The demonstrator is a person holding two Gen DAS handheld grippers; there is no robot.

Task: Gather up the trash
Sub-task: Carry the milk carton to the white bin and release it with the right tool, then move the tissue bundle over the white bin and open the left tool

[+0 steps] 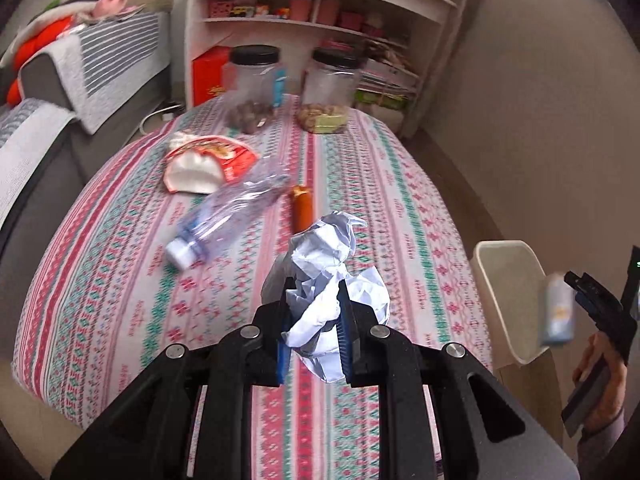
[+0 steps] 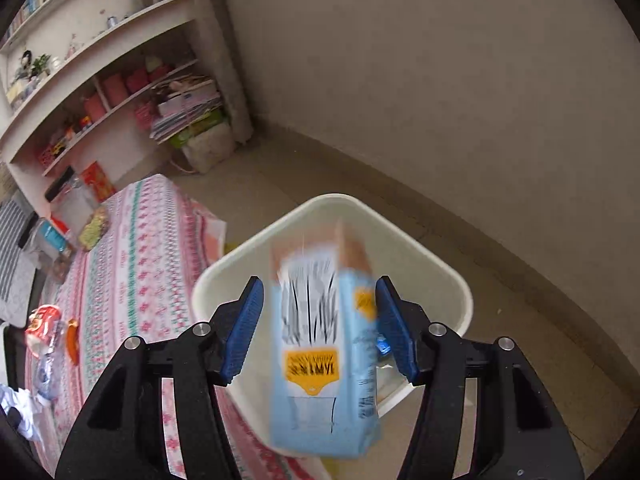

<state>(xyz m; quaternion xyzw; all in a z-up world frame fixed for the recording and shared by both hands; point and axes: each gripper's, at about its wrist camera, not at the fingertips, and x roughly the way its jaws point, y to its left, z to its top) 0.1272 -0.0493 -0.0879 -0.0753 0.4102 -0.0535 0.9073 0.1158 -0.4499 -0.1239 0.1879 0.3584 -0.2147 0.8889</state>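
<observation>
Crumpled paper (image 1: 326,280) is clamped in left tongs (image 1: 314,300); blurred carton (image 2: 324,356) is seen between released right tongs (image 2: 320,320), above bin (image 2: 448,276).

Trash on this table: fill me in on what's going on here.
A person is clearing trash with two handheld grippers. The left gripper is shut on a crumpled paper ball above the table. The right gripper is open, with a blurred light-blue carton between its fingers over the white bin. A plastic bottle and snack bag remain.

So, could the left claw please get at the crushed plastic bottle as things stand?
Probably not yet: the left claw is shut on the crumpled paper, though the bottle lies uncovered on the table.
</observation>
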